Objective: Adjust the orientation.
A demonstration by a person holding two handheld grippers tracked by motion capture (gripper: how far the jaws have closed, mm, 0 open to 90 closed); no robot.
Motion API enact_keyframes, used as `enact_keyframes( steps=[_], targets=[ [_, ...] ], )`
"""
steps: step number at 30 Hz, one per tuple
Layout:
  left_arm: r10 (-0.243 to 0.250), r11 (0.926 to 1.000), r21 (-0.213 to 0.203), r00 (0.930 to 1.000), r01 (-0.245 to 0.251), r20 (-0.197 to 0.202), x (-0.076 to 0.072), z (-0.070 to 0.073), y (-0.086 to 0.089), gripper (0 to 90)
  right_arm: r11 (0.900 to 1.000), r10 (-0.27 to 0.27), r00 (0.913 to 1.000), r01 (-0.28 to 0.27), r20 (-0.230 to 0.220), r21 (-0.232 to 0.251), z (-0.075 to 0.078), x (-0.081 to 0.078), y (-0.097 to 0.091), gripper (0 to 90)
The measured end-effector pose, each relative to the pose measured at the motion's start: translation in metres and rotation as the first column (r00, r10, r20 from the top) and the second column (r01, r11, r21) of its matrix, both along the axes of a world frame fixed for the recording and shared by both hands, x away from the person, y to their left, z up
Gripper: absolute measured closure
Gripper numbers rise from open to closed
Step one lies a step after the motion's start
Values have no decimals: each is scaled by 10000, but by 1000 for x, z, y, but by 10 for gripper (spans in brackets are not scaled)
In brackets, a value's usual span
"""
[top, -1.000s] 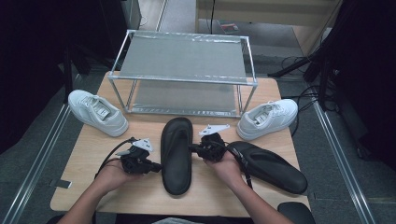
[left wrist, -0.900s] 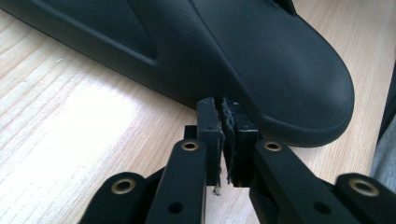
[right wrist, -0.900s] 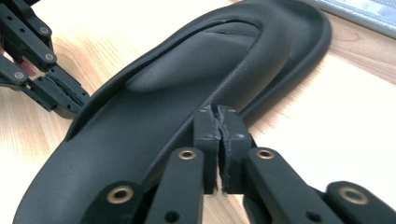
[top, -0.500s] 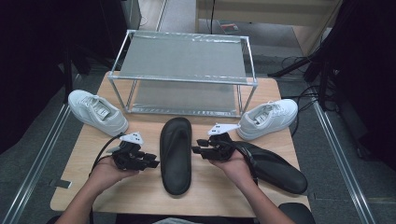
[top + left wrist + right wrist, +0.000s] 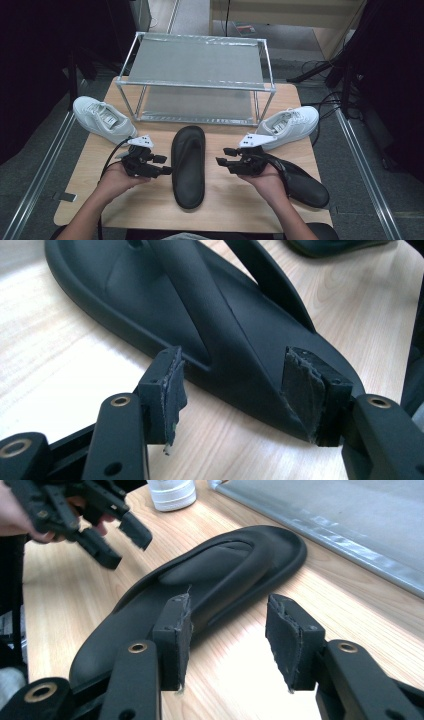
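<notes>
A black sandal lies flat in the middle of the wooden table, toe toward the rack. My left gripper sits at its left edge. In the left gripper view the jaws have just been opening and the left gripper stands open, with the rim of the sandal between the worn pads, untouched. My right gripper hovers a little to the right of the sandal. Its jaws have just been opening too. The right gripper is open over bare wood beside the sandal.
A second black sandal lies under my right forearm. White sneakers sit at the left and right of the table. A two-tier metal rack stands at the back. The left gripper shows far off in the right gripper view.
Both grippers were shut against the sandal's sides and have let go. The right gripper has drawn away to the right and lifted slightly. The sandal has stayed put.
</notes>
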State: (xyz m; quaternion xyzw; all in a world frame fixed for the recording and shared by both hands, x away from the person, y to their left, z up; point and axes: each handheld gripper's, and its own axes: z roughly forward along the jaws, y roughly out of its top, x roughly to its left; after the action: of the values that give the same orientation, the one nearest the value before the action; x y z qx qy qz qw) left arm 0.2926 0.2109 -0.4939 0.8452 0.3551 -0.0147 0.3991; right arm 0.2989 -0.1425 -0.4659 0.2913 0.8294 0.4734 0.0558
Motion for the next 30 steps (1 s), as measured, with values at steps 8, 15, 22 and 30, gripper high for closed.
enact_keyframes(
  steps=[8, 15, 22, 30],
  targets=[
    [-85, 10000, 42, 9997, 84, 220, 10, 4, -7, 416, 9985, -513, 9983, 508, -286, -185, -2, -9, -36, 543],
    [-217, 9997, -50, 9991, 219, 357, 20, 6, -18, 409, 9941, -1042, 9945, 1037, -131, -310, -6, -20, -61, 519],
    [-376, 9993, -5, 9986, 376, 366, 24, 6, -22, 408, 9807, -1788, 9839, 1776, -67, -812, -10, -32, -94, 489],
    [-301, 9995, 46, 9990, 300, 325, 25, 5, -19, 405, 9730, -2260, 9740, 2264, 139, -453, -11, -44, -128, 485]
  ],
)
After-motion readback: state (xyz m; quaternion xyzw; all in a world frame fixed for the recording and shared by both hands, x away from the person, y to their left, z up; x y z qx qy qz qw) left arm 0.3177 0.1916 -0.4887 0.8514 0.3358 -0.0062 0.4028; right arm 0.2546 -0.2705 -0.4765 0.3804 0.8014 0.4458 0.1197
